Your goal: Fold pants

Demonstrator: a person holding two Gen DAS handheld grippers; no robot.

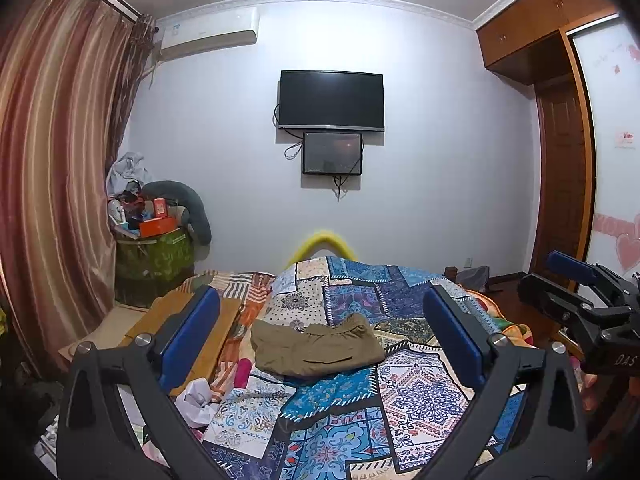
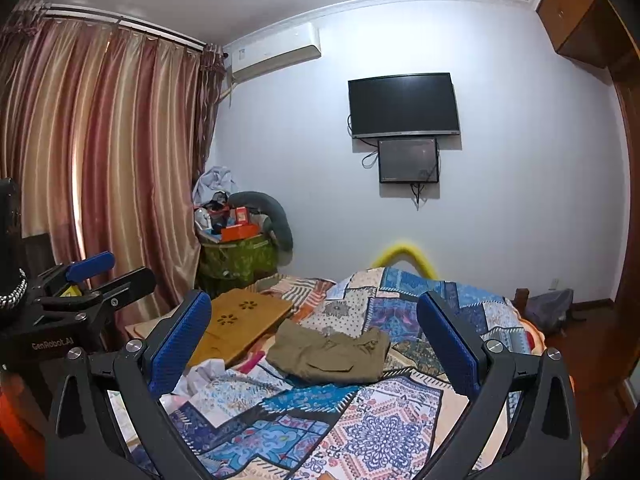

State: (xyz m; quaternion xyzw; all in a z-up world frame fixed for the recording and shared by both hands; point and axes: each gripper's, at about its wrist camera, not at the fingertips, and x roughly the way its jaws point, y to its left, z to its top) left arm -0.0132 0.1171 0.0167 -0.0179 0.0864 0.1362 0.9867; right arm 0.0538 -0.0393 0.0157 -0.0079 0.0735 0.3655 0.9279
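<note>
While both grippers hang above the bed with their jaws spread wide and nothing between them, we count one pair of pants — olive, folded into a compact bundle — lying at the centre of the frame on the patchwork quilt. Our left gripper frames the pants between its two blue pads without touching them; our right gripper does the same in its own view, and it also shows at the right edge of the left view. Left of the pants we see one wooden lap tray and one crumpled white paper. On the far wall, upper centre, hang two dark screens — a large television with a smaller monitor under it. One air conditioner sits at the upper left, beside the striped curtains.
</note>
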